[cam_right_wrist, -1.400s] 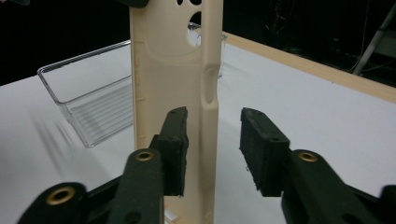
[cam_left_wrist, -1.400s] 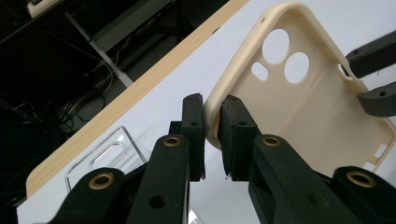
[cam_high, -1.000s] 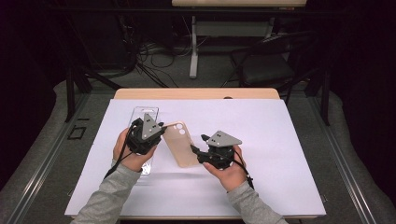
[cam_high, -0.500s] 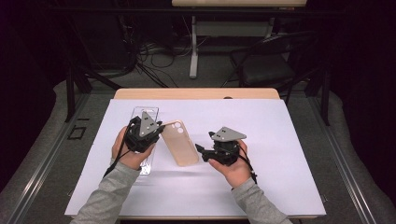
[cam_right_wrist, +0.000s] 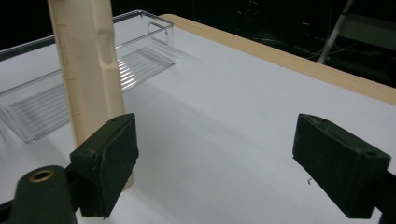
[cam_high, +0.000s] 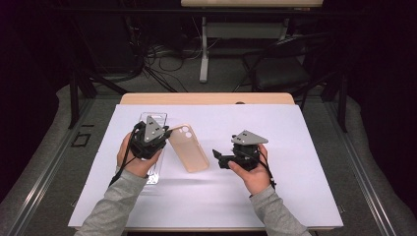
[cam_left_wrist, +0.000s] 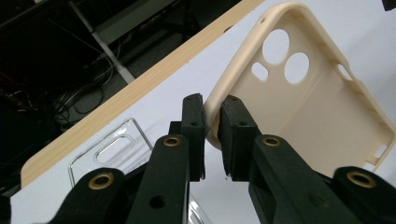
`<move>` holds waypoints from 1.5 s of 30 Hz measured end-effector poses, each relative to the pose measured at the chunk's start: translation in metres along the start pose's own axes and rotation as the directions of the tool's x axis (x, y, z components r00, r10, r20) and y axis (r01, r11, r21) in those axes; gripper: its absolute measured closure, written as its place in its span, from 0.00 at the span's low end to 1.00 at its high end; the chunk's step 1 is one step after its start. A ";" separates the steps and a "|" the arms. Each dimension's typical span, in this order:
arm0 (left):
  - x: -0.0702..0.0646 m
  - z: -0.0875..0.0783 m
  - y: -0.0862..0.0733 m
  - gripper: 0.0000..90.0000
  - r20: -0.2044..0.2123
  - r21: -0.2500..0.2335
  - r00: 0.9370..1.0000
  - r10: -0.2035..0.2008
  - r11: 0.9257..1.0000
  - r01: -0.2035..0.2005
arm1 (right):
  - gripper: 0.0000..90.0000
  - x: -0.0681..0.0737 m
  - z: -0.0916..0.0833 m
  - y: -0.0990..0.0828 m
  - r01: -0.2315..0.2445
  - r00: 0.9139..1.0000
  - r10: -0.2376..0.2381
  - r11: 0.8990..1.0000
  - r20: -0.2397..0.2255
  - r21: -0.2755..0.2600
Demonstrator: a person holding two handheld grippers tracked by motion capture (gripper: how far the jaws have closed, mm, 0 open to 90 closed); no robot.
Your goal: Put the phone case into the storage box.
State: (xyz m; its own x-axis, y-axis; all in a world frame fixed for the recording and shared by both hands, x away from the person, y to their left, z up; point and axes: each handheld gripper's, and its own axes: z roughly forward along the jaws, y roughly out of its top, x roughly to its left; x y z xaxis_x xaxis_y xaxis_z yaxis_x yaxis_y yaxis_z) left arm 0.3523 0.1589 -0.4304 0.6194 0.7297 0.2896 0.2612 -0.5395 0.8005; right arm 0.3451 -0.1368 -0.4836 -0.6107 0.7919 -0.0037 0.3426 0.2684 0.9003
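A beige phone case [cam_high: 188, 149] is tilted over the white sheet, its open inside facing up. My left gripper [cam_high: 166, 133] is shut on the case's corner beside the camera holes; in the left gripper view the pads [cam_left_wrist: 236, 128] pinch the rim of the case [cam_left_wrist: 308, 107]. My right gripper [cam_high: 216, 158] stands just right of the case's lower end. Its jaws have just been opening and are now wide apart with nothing between them. In the right gripper view the case [cam_right_wrist: 86, 65] rises just outside my right gripper's [cam_right_wrist: 215, 149] left pad [cam_right_wrist: 109, 163].
A clear plastic tray [cam_high: 152, 118] lies under and behind my left hand, also seen as the tray [cam_left_wrist: 112, 149] and the tray [cam_right_wrist: 140, 56]. A white sheet [cam_high: 295, 137] covers the wooden table [cam_high: 206, 98]. A chair [cam_high: 280, 69] and cables stand beyond the far edge.
My right gripper has let go of the case's lower end, opened wide and drawn back to the right. The left gripper has kept its hold and place.
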 end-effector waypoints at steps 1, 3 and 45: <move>0.000 0.000 0.000 0.90 -0.003 -0.002 1.000 0.002 1.000 -0.002 | 0.14 -0.001 -0.001 0.000 0.004 1.000 -0.004 1.000 0.012 -0.002; 0.001 0.001 -0.001 0.90 -0.003 -0.008 1.000 0.002 1.000 -0.002 | 0.07 -0.004 -0.001 -0.001 0.000 1.000 0.000 1.000 0.031 -0.008; 0.017 0.029 0.016 0.90 -0.062 -0.067 0.990 0.130 0.989 -0.134 | 0.00 -0.031 -0.010 -0.021 -0.086 0.989 0.078 0.995 0.126 0.053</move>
State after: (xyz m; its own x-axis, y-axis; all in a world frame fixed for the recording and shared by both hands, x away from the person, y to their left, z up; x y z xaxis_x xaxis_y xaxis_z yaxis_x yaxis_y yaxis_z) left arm 0.3885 0.1507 -0.4278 0.6007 0.6782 0.4234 0.1254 -0.6029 0.7879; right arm 0.3492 -0.1723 -0.4981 -0.4871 0.8733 0.0121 0.4308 0.2282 0.8731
